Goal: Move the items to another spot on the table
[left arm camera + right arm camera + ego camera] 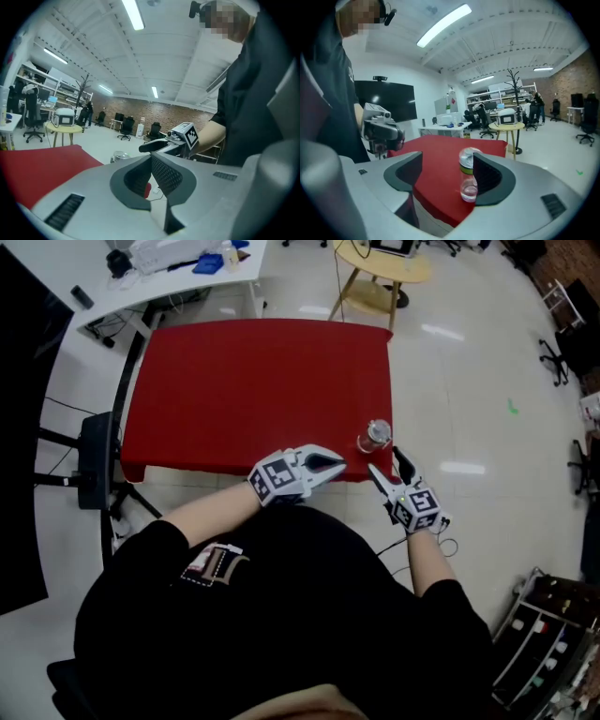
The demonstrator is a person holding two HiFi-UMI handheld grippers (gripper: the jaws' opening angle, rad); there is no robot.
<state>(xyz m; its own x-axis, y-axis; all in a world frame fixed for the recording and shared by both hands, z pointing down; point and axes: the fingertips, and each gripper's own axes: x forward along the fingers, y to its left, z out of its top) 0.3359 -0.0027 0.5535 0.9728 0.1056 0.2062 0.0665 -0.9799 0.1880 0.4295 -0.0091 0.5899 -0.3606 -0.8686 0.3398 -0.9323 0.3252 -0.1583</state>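
Note:
A clear plastic bottle (375, 435) (468, 180) with a little water stands upright on the near right corner of the red table (253, 390). My right gripper (386, 463) (447, 176) hovers just off that corner, open, its jaws pointing at the bottle. The bottle lies just beyond the tips, and the right jaw hides part of it. My left gripper (333, 465) (151, 159) is shut and empty, held over the table's front edge to the left of the bottle. From the left gripper view the bottle (121, 156) shows small beyond the jaws.
The red table (440, 159) ends close behind the bottle on two sides. A white desk (178, 277) with clutter stands at the far left, a round wooden table (384, 268) behind. A black stand (98, 460) sits by the table's left side.

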